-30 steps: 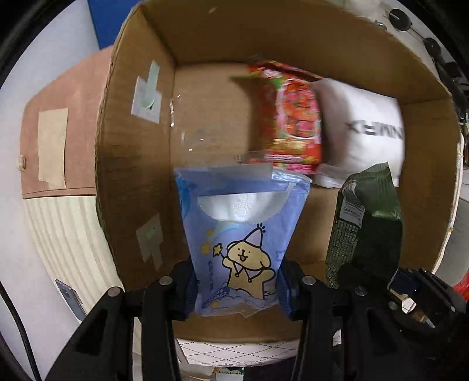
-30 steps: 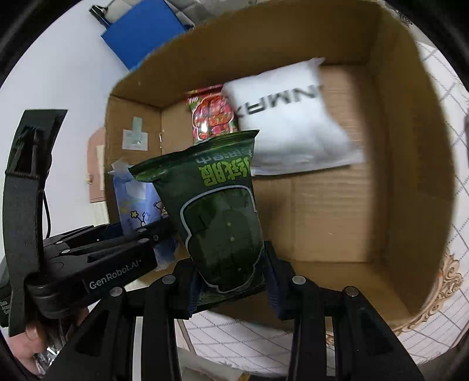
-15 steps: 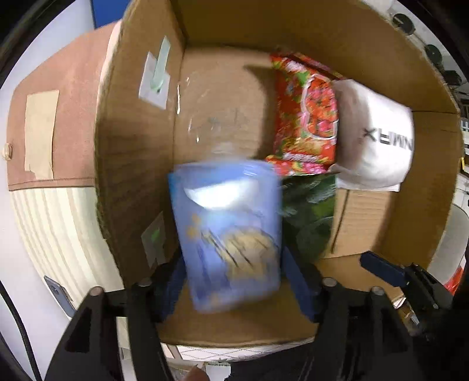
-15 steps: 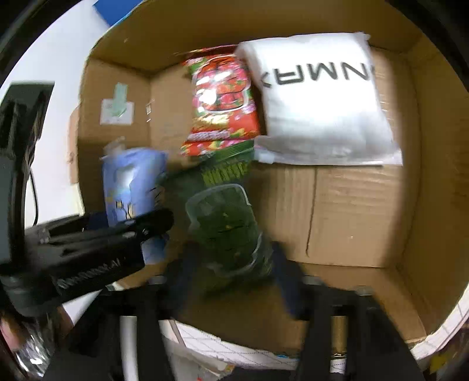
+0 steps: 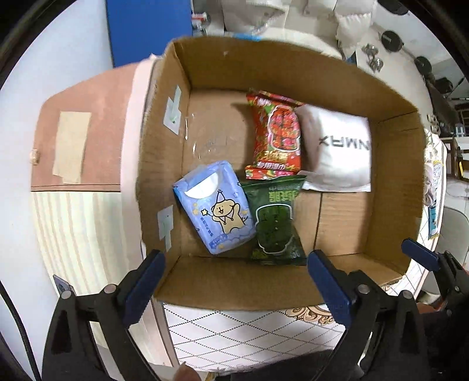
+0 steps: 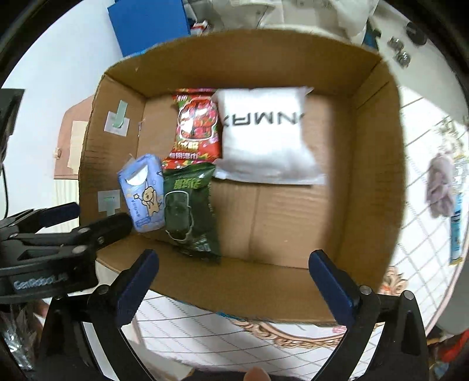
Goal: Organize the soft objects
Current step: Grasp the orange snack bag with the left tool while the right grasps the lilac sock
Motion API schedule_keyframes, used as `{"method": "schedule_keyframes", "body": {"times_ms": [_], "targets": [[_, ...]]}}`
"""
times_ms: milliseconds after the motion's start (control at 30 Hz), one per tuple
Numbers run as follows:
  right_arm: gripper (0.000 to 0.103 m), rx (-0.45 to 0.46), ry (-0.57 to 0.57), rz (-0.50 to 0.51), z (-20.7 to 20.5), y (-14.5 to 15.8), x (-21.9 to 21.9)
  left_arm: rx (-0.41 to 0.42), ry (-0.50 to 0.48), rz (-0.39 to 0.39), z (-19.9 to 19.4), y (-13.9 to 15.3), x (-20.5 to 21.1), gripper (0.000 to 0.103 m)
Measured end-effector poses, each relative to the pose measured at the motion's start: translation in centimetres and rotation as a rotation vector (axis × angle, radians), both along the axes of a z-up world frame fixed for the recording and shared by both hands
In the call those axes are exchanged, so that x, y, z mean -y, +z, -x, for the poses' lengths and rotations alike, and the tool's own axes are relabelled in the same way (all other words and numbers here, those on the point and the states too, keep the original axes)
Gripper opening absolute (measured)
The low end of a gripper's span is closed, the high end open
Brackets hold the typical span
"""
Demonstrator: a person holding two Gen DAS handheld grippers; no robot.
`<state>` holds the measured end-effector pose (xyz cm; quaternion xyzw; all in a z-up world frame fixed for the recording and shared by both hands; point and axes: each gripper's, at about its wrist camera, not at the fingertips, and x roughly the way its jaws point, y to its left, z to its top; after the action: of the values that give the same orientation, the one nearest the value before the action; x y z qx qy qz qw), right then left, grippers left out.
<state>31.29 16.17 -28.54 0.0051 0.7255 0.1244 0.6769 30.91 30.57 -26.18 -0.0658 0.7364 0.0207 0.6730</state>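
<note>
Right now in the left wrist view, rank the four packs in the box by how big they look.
1. White pack
2. Blue tissue pack and green pack: too alike, and nearer the camera
3. Red pack: close behind, unsure

This looks like a lived-in home room: a patterned tablecloth under the cardboard box, a pink-topped cabinet beside it, white pillows heaped behind, dumbbells and a blue board nearby
</note>
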Motion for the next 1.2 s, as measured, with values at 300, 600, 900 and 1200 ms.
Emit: {"method": "schedule_keyframes", "body": {"times_ms": [300, 600, 900, 1200], "targets": [[0.103, 0.149, 0.026, 0.021, 2.9, 4.3, 2.9, 0.195, 0.040, -0.030, 4.5, 5.2, 2.6, 0.100], [0.103, 0.211, 0.048, -0.061, 5.5, 7.5, 5.4, 0.281, 0.066, -0.074, 7.5, 7.8, 5.9, 0.100], [0.103, 0.169, -0.017, 0.009, 6.2, 3.6, 18.3, 0.274, 0.100, -0.138, 11.0, 4.1, 13.0, 0.100], [0.083, -0.007, 0.059, 0.069, 4.7, -8.2, 20.0, 0.049, 0.087, -0.114, 11.8, -5.9, 18.7, 0.100]]}}
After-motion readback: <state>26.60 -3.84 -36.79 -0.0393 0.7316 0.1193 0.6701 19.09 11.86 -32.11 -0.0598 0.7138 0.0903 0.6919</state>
